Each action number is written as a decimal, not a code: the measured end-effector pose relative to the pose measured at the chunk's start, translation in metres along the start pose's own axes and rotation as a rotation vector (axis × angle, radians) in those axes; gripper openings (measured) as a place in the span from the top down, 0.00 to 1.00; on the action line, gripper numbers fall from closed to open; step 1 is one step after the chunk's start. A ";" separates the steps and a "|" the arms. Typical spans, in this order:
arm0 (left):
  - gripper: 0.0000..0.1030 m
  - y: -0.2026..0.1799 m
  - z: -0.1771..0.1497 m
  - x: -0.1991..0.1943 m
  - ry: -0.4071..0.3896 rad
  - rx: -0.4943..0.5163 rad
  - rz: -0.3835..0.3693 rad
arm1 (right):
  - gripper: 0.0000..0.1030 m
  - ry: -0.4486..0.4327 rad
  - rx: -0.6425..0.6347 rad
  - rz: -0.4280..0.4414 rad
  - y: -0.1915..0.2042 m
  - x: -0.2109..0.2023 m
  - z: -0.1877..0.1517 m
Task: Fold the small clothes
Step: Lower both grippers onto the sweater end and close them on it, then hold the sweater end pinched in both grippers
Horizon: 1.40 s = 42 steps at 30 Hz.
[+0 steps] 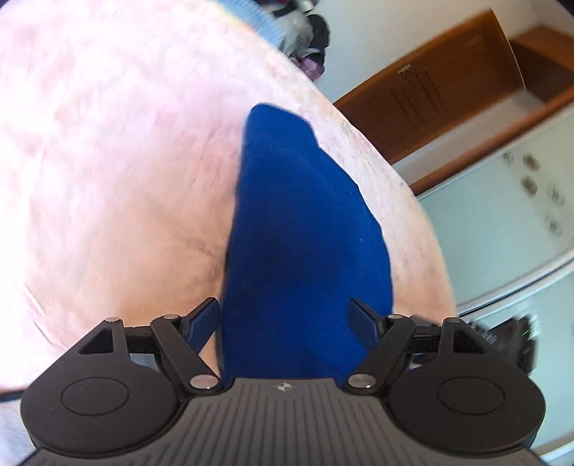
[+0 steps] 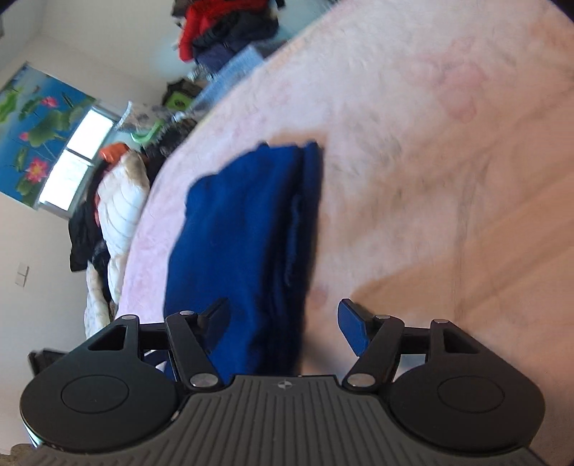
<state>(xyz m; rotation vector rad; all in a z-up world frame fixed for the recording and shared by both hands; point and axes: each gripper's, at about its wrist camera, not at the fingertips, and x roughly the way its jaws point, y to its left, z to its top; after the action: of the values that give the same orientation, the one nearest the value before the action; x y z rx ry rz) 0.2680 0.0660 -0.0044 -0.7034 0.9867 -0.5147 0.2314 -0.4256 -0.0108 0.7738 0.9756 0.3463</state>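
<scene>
A folded dark blue garment (image 1: 301,222) lies on the pink bedspread (image 1: 107,161). In the left wrist view it runs away from the camera as a tapering strip. My left gripper (image 1: 283,308) is open, its fingers standing on either side of the garment's near end, and I see no pad pressing on it. In the right wrist view the blue garment (image 2: 244,229) shows layered folded edges along its right side. My right gripper (image 2: 284,305) is open over its near end, with the left finger (image 2: 217,319) above the cloth and the right finger (image 2: 353,329) over bare bedspread.
The bedspread (image 2: 412,143) reaches far to the right. Piled clothes (image 2: 222,32) and a quilt (image 2: 122,200) lie past the bed's left edge, under a window (image 2: 75,157). A wooden door (image 1: 437,93) and a white cabinet (image 1: 509,215) stand beyond the bed's right edge.
</scene>
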 end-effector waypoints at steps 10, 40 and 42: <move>0.24 0.012 -0.020 0.006 0.150 -0.091 -0.202 | 0.37 0.231 0.001 0.172 0.008 0.022 -0.022; 0.88 -0.027 -0.027 -0.002 0.190 0.053 0.038 | 0.85 0.188 -0.015 0.118 0.021 -0.004 -0.037; 0.88 -0.029 -0.031 -0.002 0.195 0.062 0.041 | 0.85 0.192 -0.018 0.116 0.021 -0.005 -0.039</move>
<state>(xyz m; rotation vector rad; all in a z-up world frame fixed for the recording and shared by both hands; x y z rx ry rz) 0.2380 0.0387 0.0064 -0.5839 1.1606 -0.5830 0.1970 -0.3971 -0.0052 0.7926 1.1085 0.5372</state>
